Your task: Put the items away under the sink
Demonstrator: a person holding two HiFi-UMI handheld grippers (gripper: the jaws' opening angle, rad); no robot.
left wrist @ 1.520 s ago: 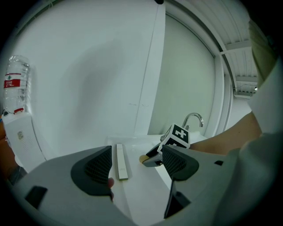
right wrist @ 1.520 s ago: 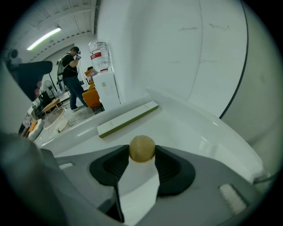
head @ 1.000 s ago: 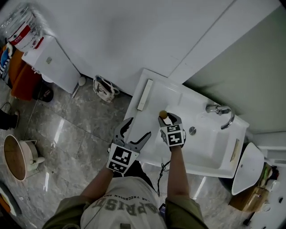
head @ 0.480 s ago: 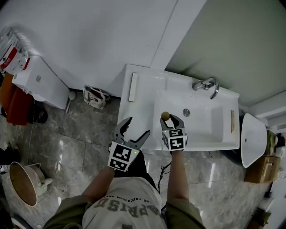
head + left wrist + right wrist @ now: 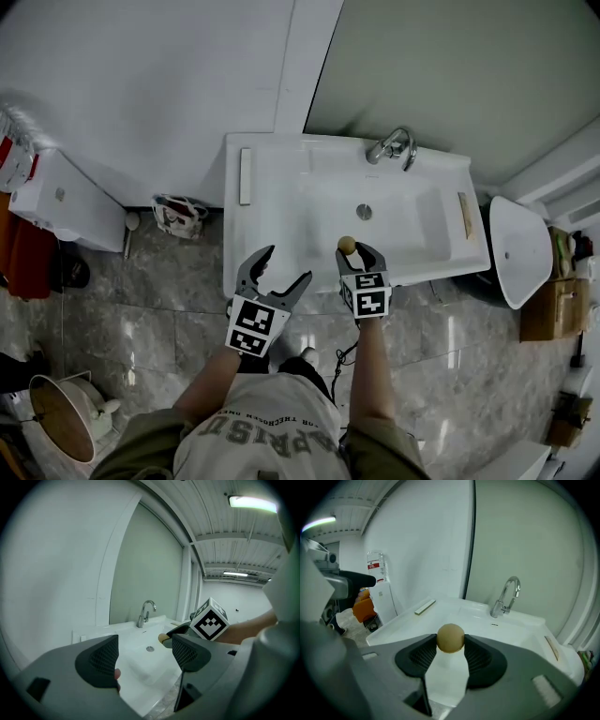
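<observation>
My right gripper [image 5: 358,251] is shut on a white bottle with a round tan cap [image 5: 347,245] and holds it upright over the front edge of the white sink [image 5: 281,202]. In the right gripper view the tan cap [image 5: 450,638] sits between the pads, with the white body [image 5: 446,677] running down below them. My left gripper [image 5: 278,268] is open and empty, just in front of the sink's front left edge. In the left gripper view its jaws [image 5: 145,656] frame the basin, and the right gripper's marker cube [image 5: 209,619] shows at the right.
A chrome faucet [image 5: 392,146] stands at the sink's back. A white bar [image 5: 246,175] lies on its left ledge and a small wooden strip [image 5: 464,206] on its right. A white bin [image 5: 516,248] stands to the right, a bag [image 5: 176,216] and a white cabinet [image 5: 61,202] to the left.
Both grippers have drawn back from over the basin to the sink's front edge. The bottle stays in the right gripper. The left gripper stays open.
</observation>
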